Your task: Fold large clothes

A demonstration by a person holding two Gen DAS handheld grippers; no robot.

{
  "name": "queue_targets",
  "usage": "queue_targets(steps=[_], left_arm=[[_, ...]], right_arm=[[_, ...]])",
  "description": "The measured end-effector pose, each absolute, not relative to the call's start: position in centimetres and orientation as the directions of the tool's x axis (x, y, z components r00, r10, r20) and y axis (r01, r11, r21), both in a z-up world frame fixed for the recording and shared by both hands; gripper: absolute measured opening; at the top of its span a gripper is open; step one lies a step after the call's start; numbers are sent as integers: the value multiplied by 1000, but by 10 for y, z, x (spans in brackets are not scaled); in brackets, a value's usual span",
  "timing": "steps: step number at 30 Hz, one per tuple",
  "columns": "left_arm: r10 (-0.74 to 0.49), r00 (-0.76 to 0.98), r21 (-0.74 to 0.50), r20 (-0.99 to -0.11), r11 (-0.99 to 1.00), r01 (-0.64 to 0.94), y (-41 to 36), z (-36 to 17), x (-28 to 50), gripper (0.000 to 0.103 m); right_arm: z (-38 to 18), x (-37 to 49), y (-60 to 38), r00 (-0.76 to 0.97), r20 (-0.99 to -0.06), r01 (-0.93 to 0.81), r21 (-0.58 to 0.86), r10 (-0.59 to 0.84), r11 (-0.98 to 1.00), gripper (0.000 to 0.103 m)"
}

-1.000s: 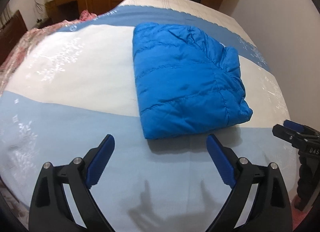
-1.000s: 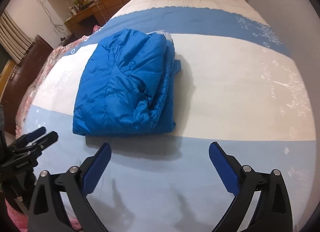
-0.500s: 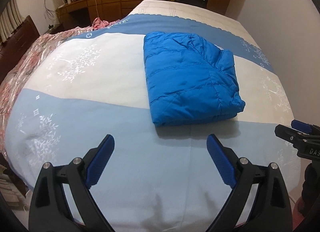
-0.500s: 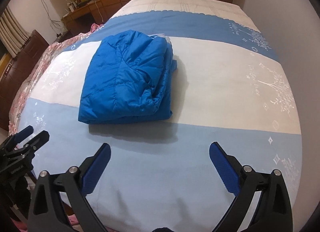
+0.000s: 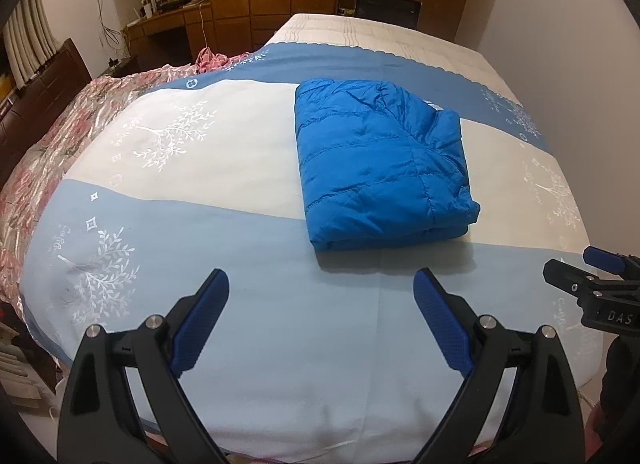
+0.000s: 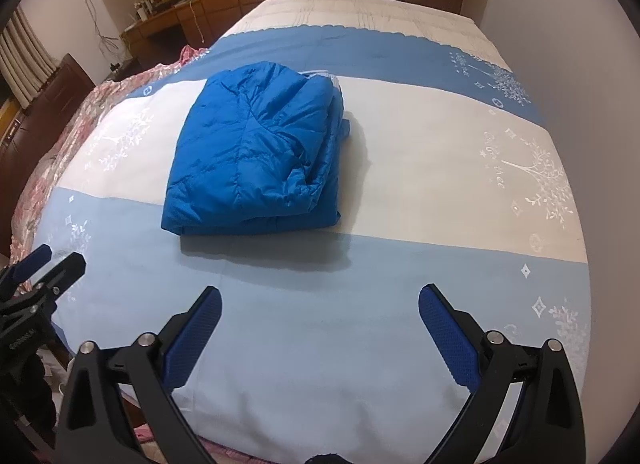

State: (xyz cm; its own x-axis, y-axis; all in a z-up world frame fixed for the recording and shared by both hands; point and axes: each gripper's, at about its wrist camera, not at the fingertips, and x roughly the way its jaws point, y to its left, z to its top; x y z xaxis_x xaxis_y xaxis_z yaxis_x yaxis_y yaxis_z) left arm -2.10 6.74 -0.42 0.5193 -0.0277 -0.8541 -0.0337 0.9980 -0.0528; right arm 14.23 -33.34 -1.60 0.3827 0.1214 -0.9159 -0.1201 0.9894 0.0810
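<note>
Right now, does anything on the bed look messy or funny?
Not much. The blue jacket lies folded on the bed cover, but its right edge is loose, with layers bulging out and a bit of pale lining peeking at the far corner. A pink floral blanket is bunched along the bed's left side.

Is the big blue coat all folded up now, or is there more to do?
It looks done. The blue jacket lies on the bedspread as a neat, thick rectangle with its layers stacked. Nothing is in hand: the left gripper and the right gripper are both open, empty and clear of the jacket. No other unfolded clothing shows on the spread, so nothing looks left, except perhaps putting it away.
</note>
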Motion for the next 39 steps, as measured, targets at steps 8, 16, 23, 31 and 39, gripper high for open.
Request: queue_targets(steps=[8, 16, 23, 31, 39], left_arm=[[-11, 523, -38, -852, 998, -41, 66, -3, -25, 93], [-7, 522, -35, -853, 998, -43, 66, -3, -25, 92], [-5, 517, -29, -856, 999, -38, 66, -4, -23, 92], [-5, 517, -30, -856, 999, -39, 66, -5, -22, 93], [1, 516, -24, -856, 999, -41, 67, -5, -19, 92]], right_arm=[[-18, 141, -333, 378, -918, -122, 76, 117, 990, 99], [-19, 141, -334, 376, -920, -123, 71, 112, 990, 99], [-19, 141, -333, 376, -920, -123, 71, 112, 990, 99], [-19, 142, -333, 373, -921, -124, 70, 112, 990, 99], [-20, 146, -334, 369, -923, -127, 68, 111, 990, 99]])
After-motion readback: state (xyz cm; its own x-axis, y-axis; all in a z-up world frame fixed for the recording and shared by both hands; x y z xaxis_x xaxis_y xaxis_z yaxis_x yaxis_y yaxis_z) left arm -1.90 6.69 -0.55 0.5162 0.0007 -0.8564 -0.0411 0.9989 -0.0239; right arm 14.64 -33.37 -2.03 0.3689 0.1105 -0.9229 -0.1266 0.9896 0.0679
